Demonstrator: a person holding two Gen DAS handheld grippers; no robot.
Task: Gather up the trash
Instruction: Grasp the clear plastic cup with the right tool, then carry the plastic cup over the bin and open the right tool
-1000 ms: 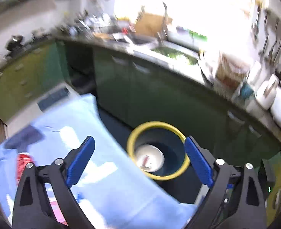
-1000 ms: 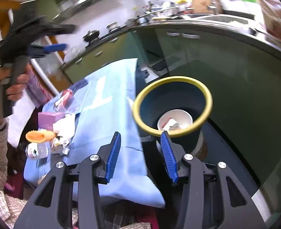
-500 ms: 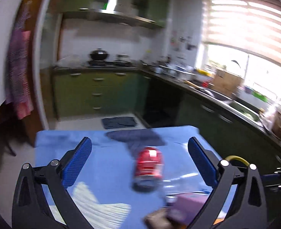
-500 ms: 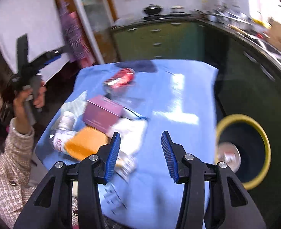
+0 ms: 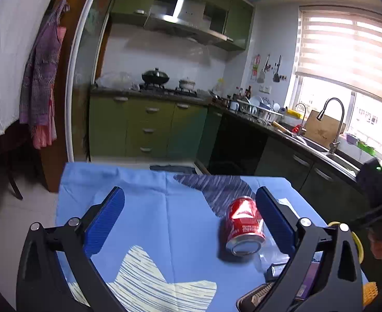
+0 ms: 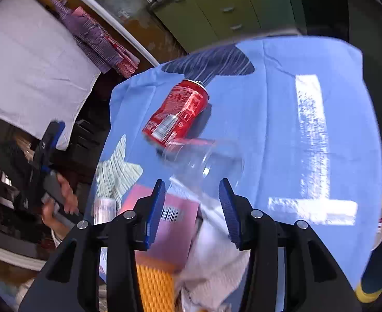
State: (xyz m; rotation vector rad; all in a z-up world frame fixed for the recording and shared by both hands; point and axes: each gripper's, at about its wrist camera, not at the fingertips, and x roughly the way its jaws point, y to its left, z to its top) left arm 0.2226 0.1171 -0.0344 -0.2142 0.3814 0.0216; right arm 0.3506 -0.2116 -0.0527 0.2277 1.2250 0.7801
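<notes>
A red soda can (image 5: 245, 225) lies on its side on the blue tablecloth (image 5: 165, 215); it also shows in the right wrist view (image 6: 176, 113). My left gripper (image 5: 189, 221) is open and empty, with the can just inside its right finger. My right gripper (image 6: 191, 208) is open and empty above a clear plastic cup (image 6: 206, 162) lying beside the can. Below it lie a purple box (image 6: 170, 223), crumpled white paper (image 6: 211, 262), an orange mesh piece (image 6: 154, 286) and a small white can (image 6: 104, 209). The yellow-rimmed bin (image 6: 375, 234) is at the right edge.
Green kitchen cabinets (image 5: 149, 127), a stove and a sink counter (image 5: 307, 140) stand beyond the table. The bin's yellow rim (image 5: 357, 241) shows past the table's right edge. The other gripper and hand (image 6: 48, 171) show at the left of the right wrist view.
Both grippers swung away from the bin to the table. The left now faces the can closer up; the right has moved in low over the clear cup and box.
</notes>
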